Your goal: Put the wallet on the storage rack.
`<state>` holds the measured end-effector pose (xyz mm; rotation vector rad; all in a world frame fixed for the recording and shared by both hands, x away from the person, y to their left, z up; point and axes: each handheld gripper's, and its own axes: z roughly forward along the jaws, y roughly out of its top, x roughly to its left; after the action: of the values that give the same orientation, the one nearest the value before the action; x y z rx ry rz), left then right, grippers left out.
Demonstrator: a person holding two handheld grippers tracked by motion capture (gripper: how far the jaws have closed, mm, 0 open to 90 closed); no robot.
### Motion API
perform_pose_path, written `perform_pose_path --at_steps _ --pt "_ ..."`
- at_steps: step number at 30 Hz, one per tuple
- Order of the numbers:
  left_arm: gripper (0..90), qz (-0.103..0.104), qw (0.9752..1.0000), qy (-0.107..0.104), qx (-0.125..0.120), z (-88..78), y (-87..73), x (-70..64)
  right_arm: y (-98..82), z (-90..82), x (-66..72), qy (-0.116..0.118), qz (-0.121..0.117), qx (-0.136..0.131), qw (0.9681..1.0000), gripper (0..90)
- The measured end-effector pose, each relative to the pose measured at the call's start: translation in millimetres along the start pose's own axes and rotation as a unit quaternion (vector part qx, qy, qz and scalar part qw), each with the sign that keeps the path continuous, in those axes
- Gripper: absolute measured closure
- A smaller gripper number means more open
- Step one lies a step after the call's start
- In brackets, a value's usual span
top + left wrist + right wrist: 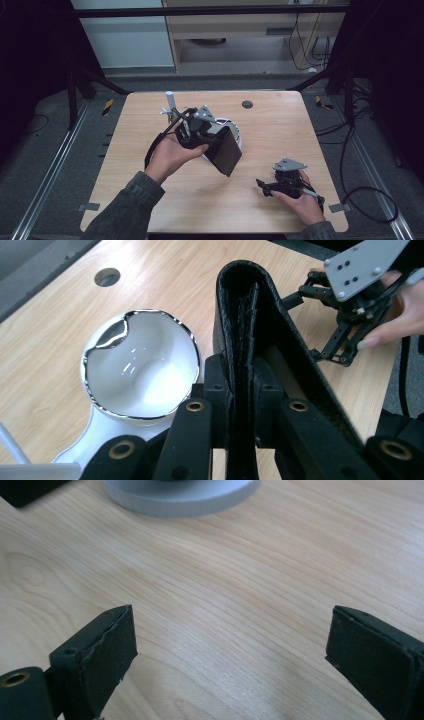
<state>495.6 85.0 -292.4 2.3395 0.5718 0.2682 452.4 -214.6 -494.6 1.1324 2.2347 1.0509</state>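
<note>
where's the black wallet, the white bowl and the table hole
black wallet (245, 330), left gripper view, folded spine
white bowl (142, 372), left gripper view, inner wall
table hole (247, 104), high view, its middle

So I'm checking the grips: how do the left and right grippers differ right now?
The left gripper is shut on a black wallet; the right gripper stands open with bare table between its jaws. The left one is held up above a white bowl; the right one sits low near the table's front edge. Both are black, with a grey plate on top, each in a hand.
</note>
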Motion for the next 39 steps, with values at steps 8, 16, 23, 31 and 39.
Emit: perform_pose_path --at_steps 8,16,23,31,39 --pt "80.7 -0.001 0.9999 0.006 -0.009 -7.3 5.3 3.0 -3.0 11.1 -1.7 -0.018 0.013 0.025 0.9994 5.4" --pt "80.7 -0.002 0.9998 0.013 -0.014 -13.7 10.2 5.8 -4.4 16.6 -0.8 -0.025 0.012 0.035 0.999 5.4" --pt "80.7 -0.006 0.9995 0.019 -0.023 -18.3 14.3 9.2 -4.9 19.1 -1.3 -0.028 0.019 0.042 0.9986 4.7" --pt "80.8 -0.014 0.9991 0.029 -0.029 -21.9 17.3 14.3 -6.3 20.7 -2.9 -0.02 0.033 0.04 0.9984 3.6" --pt "80.7 -0.016 0.9984 0.041 -0.035 -28.5 18.7 19.9 -6.3 20.7 -2.9 -0.02 0.034 0.04 0.9984 3.5"
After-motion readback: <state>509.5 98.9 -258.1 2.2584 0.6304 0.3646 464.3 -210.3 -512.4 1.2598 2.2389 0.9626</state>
